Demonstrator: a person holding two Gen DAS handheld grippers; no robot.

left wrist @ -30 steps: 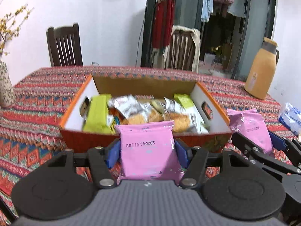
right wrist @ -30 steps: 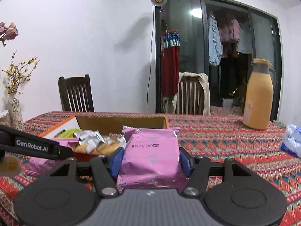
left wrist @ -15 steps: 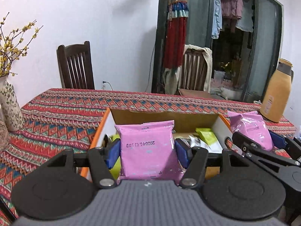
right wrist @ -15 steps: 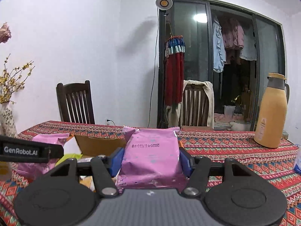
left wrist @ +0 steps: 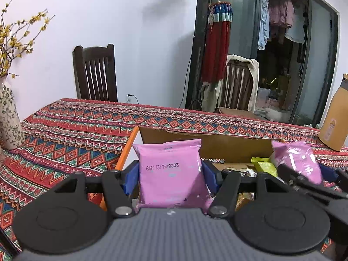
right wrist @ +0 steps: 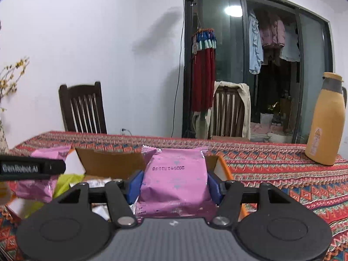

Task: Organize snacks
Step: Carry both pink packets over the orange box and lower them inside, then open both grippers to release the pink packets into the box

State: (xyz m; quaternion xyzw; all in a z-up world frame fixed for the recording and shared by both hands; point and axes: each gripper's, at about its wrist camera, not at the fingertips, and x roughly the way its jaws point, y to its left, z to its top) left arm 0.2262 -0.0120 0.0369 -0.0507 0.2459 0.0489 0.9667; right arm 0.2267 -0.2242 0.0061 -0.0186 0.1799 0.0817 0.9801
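Your left gripper [left wrist: 169, 174] and right gripper [right wrist: 174, 181] each pinch 1 pink pack between the jaws over the part-filled box [left wrist: 217, 145]; both remain to drop.

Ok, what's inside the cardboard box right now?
Inside the open orange-edged cardboard box: a yellow-green wrapper and silvery packets. The two held pink snack packets cover the rest.
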